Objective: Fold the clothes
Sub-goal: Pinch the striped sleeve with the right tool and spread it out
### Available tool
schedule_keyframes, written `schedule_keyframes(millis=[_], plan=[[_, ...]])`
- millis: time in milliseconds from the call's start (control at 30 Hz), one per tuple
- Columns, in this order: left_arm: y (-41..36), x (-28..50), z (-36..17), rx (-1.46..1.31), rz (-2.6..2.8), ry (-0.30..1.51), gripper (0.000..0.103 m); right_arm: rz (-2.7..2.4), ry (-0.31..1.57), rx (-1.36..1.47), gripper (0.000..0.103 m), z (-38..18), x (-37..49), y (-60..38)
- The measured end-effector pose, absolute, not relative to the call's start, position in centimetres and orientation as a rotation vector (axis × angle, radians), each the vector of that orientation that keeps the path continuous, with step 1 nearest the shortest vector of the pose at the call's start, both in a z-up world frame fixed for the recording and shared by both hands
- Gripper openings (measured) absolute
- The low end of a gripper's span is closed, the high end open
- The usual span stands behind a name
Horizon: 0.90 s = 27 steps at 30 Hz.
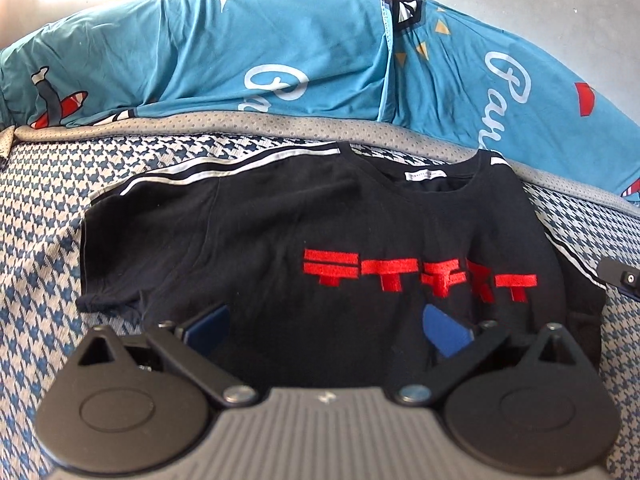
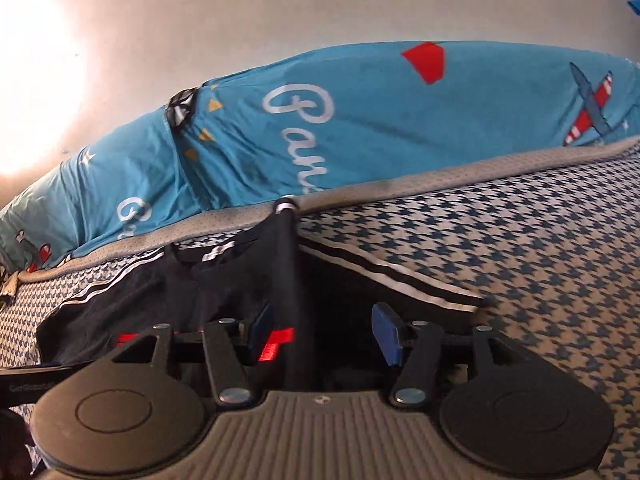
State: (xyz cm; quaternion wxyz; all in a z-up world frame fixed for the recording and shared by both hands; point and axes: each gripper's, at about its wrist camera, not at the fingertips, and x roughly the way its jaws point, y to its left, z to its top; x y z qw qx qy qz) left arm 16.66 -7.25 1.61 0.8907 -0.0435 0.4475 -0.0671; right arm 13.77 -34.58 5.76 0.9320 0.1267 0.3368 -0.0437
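Bed (image 1: 48, 208) with blue-and-white houndstooth cover, grey mesh edging along its far side; blue duvet (image 1: 224, 52) with white script and aeroplane print heaped behind it against a pale wall (image 2: 280, 12)

Shirt (image 1: 248, 248): black, red embroidered lettering (image 1: 420, 276) across the chest, white stripes along shoulders and sleeves. Lies flat on the bed, front up, neck opening and label toward the duvet, hem toward the cameras; long axis runs from near edge to far edge. One sleeve spread out to the left in the left wrist view, its stripe running sideways. In the right wrist view the other side is lifted in a fold (image 2: 288, 264) standing up off the bed, with the striped sleeve (image 2: 400, 280) slanting away to the right

Left gripper (image 1: 326, 326): over the lower part of the shirt, jaws wide, nothing between the pads

Right gripper (image 2: 324, 332): jaws partway apart; raised fold passes between the blue pads, neither pressing on it
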Motion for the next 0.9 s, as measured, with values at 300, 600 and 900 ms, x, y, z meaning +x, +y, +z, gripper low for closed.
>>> schedule_keyframes(millis=[300, 600, 900], plan=[[-6.7, 16.3, 0.7, -0.147, -0.124, 0.968, 0.103, -0.198, 0.772, 0.455, 0.055, 3.5, 12.9, -41.6], [-8.0, 17.2, -0.3, -0.096, -0.117, 0.976, 0.103, -0.233, 0.821, 0.507, 0.056, 1.3, 14.7, -41.5], [-8.1, 17.6, -0.8, -0.086, -0.113, 0.987, 0.103, -0.197, 0.794, 0.465, 0.037, 0.7, 15.5, -40.6]])
